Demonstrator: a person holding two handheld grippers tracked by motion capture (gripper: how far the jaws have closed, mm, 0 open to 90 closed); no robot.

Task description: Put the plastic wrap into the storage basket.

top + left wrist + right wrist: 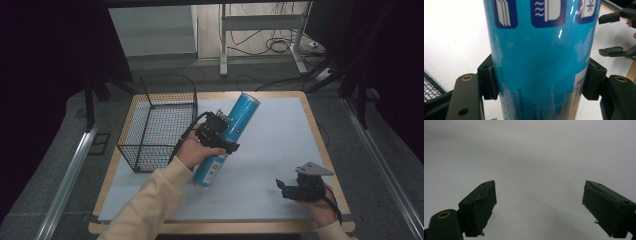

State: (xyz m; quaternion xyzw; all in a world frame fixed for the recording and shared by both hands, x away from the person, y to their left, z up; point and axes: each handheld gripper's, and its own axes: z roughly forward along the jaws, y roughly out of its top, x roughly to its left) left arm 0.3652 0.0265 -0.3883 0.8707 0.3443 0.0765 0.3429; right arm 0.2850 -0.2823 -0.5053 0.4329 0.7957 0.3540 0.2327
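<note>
White surface (270,150), blue tube (229,137) clamped in the left hand-held gripper (216,134).

High view: the tube slants beside a wire basket (159,120), lower end near the surface; the right hand-held gripper (287,189) sits well apart at the near right edge. Left gripper view: both pads press the tube's (541,60) sides. Right gripper view: the right hand-held gripper (539,207) stands wide, holding nothing, over bare surface.
</note>
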